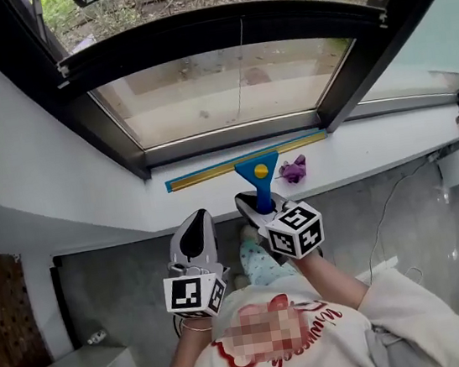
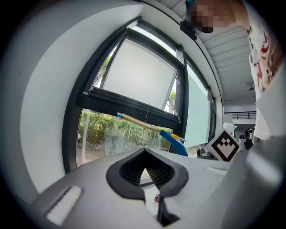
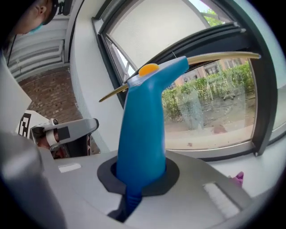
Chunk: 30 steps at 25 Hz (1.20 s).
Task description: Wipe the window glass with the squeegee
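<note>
R tool [image 1: 254,205] [image 3: 138,179] is clamped on the blue handle of the squeegee [image 1: 257,170] [image 3: 143,125]. The blade runs left-right just near of the window glass [image 1: 225,90], along its bottom frame & over the white sill [image 1: 377,149]; can't tell if it touches. L tool [image 1: 196,234] [image 2: 145,174] sits just left of the R one w/ jaws together on nothing, and a small purple item [image 1: 294,169] lies on the sill just right of the handle.

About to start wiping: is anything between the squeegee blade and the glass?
Nothing visible. The squeegee, held in the right claw, sits just below the glass; the purple object lies beside it on the sill.
</note>
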Each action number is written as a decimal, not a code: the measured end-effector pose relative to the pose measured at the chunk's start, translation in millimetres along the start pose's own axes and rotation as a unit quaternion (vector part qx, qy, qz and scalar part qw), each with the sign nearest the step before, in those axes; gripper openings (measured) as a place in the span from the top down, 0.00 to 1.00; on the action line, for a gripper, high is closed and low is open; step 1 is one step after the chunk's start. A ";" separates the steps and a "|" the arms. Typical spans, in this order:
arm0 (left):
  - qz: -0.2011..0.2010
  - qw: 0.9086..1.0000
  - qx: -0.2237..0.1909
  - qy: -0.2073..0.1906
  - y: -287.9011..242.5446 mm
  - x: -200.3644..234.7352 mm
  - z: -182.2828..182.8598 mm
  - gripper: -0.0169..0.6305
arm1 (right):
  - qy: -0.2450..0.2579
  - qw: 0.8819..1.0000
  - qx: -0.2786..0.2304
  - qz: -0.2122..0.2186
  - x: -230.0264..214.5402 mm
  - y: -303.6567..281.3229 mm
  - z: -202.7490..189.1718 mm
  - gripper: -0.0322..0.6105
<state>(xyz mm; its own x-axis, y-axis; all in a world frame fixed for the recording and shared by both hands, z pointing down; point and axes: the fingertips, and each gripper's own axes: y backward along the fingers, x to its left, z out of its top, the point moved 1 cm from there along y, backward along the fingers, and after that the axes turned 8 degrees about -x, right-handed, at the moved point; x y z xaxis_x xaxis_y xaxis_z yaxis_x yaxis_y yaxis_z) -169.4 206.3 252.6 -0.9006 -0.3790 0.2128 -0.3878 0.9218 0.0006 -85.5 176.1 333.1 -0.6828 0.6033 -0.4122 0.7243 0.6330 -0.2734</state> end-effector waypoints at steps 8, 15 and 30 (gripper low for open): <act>-0.029 0.999 0.012 0.013 61.7 -56.5 -4.0 0.97 | -0.002 1.000 -0.026 -0.016 40.9 80.1 -19.7 0.91; -0.028 0.999 0.012 -0.013 89.1 -107.1 -8.7 0.97 | 0.019 0.999 -0.043 0.003 48.7 131.1 -20.0 0.91; -0.026 0.999 0.017 -0.015 111.6 -294.6 -55.0 0.97 | 0.035 0.999 -0.032 0.008 -4.0 303.1 -54.0 0.91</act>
<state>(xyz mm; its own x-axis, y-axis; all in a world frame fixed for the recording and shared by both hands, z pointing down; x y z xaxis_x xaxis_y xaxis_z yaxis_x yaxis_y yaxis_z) 63.5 425.3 243.7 -0.8847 -0.4282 0.1844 -0.4392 0.8981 -0.0217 131.5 391.8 298.8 -0.6777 0.6446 -0.3538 0.7291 0.6517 -0.2093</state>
